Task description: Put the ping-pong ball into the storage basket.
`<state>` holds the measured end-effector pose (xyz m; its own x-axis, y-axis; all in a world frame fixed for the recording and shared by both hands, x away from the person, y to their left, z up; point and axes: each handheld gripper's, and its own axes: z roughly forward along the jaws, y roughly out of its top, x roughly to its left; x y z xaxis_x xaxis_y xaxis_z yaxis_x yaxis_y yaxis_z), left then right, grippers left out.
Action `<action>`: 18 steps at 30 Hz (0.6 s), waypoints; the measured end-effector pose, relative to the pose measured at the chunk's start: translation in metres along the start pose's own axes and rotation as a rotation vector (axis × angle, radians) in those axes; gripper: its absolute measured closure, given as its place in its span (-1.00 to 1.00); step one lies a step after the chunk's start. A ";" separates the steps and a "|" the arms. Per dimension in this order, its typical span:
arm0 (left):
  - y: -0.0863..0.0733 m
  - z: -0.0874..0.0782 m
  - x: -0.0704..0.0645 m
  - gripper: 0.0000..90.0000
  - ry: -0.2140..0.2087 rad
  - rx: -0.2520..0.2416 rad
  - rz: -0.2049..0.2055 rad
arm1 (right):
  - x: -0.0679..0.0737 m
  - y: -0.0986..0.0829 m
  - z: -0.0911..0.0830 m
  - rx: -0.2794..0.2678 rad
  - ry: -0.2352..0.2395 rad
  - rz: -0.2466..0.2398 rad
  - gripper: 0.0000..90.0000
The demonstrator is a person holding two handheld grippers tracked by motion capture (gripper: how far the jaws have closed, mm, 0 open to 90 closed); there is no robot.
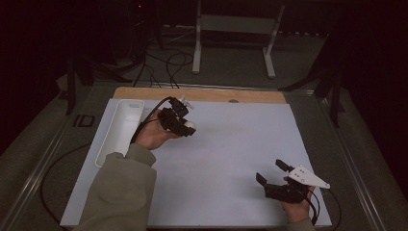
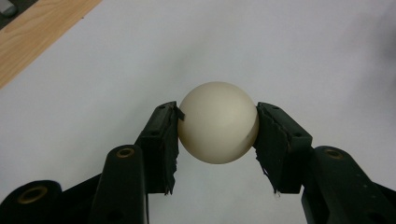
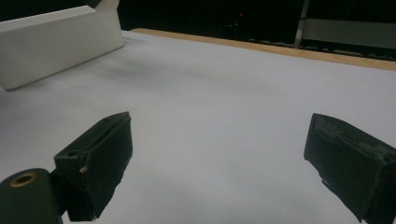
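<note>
We've got the left gripper (image 2: 218,126) clamped on the ball (image 2: 218,122) | ball at counter's (image 1: 226,144) 10 o'clock, beside tray (image 1: 120,127) | light, smooth, slippery; hold across its middle | right gripper (image 1: 272,172) wide open, empty

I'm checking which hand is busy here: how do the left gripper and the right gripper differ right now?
The left gripper is shut on a white ball, pads touching both its sides; the right gripper stands wide open with nothing between its jaws. In the high view the left gripper is far up the sheet near the white tray, while the right gripper sits by the near edge. Both have black jaws and are hand-held.
</note>
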<state>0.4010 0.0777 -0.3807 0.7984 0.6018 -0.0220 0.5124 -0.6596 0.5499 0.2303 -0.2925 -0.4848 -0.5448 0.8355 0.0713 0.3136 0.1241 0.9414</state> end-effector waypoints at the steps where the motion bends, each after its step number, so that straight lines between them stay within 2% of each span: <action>1: 0.000 -0.001 0.000 0.14 0.001 -0.002 -0.002 | 0.000 0.000 0.000 0.000 0.000 0.001 -0.83; 18: -0.006 -0.013 0.007 0.14 0.016 -0.007 -0.011 | 0.000 0.000 0.000 -0.002 -0.002 0.001 -0.83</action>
<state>0.3997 0.0916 -0.3730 0.7874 0.6163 -0.0146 0.5190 -0.6499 0.5552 0.2302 -0.2927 -0.4847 -0.5432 0.8365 0.0716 0.3128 0.1225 0.9419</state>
